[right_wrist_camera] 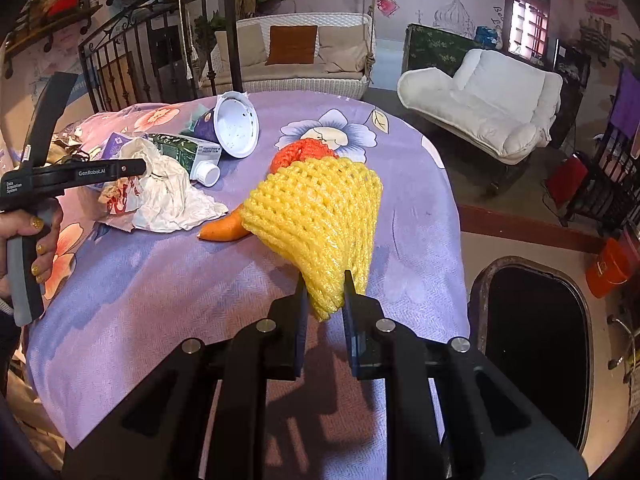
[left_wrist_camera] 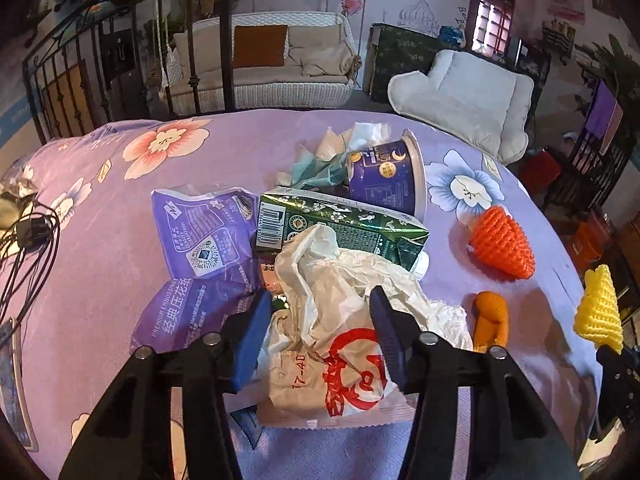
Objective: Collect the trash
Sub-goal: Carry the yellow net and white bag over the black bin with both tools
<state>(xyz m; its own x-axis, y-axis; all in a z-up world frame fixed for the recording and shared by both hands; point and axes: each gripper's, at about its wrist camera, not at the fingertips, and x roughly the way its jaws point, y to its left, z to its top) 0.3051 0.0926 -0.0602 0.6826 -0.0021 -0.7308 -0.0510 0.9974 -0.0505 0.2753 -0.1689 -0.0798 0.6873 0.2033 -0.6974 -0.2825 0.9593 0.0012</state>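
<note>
A heap of trash lies on the purple flowered tablecloth (left_wrist_camera: 120,208). In it are a crumpled white wrapper with red print (left_wrist_camera: 332,320), a green carton (left_wrist_camera: 340,220), a purple cup on its side (left_wrist_camera: 384,176) and a purple tissue pack (left_wrist_camera: 200,236). My left gripper (left_wrist_camera: 318,304) straddles the white wrapper, its blue pads pressing both sides. The right wrist view shows that gripper (right_wrist_camera: 140,166) at the heap's edge, held by a hand. My right gripper (right_wrist_camera: 324,280) is shut on a yellow foam net (right_wrist_camera: 316,208), lifted off the cloth. An orange foam net (left_wrist_camera: 502,242) and a carrot-like piece (left_wrist_camera: 490,320) lie to the right.
A dark open trash bin (right_wrist_camera: 478,292) stands on the floor beside the table's right edge. Black cables (left_wrist_camera: 32,232) lie on the cloth at the far left. Behind the table are a wicker sofa (left_wrist_camera: 260,80) and a white armchair (right_wrist_camera: 500,108).
</note>
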